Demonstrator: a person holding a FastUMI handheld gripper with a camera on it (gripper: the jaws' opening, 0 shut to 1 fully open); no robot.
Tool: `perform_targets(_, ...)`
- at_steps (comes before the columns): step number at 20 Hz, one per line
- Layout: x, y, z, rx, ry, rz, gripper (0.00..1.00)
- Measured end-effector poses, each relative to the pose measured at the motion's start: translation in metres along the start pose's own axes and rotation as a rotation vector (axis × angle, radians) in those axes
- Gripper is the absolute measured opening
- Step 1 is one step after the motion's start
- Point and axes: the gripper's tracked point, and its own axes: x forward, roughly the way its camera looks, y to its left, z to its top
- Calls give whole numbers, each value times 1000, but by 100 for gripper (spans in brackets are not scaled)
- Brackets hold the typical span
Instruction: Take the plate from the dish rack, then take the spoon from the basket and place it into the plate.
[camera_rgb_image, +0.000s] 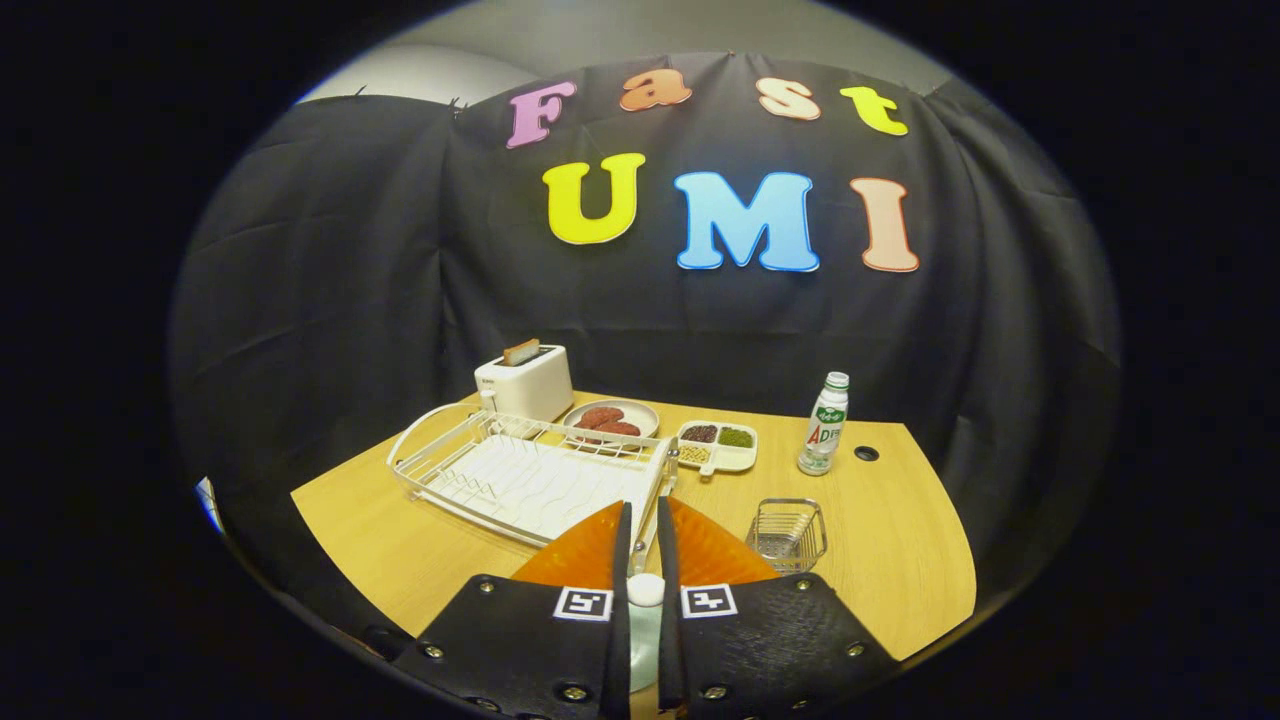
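My tongs (640, 530) sit low over the near edge of the light wooden table (900, 560). The two fingers (622, 560) run nearly parallel with only a narrow slot between them. In that slot I see a slim pale handle with a rounded white end, most likely the spoon (645, 590); the fingers appear to press it from both sides, so I log them as closed on it.

Directly under and just ahead of the fingers lies the orange round plate (720, 555), flat on the table, showing on both sides of the fingers.

Ahead and to the left of the fingers stands the white wire dish rack (520, 480) on its white tray, touching or nearly touching the plate's far edge.

Just right of the fingers, beside the plate, stands the small clear square basket (787, 532).

Beyond the rack: a white toaster (525, 385) with a slice of bread standing up in its slot, then a pale round dish of reddish-brown patties (610, 420), then a small white divided tray of dark and green fillings (717, 445).

Further right, well apart from the basket, stands an upright white plastic bottle with green cap (824, 425). Near it is a small dark hole in the tabletop (866, 453).
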Motion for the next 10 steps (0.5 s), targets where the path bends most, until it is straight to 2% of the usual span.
perform_targets(10,30,34,-36,-21,100,79,11)
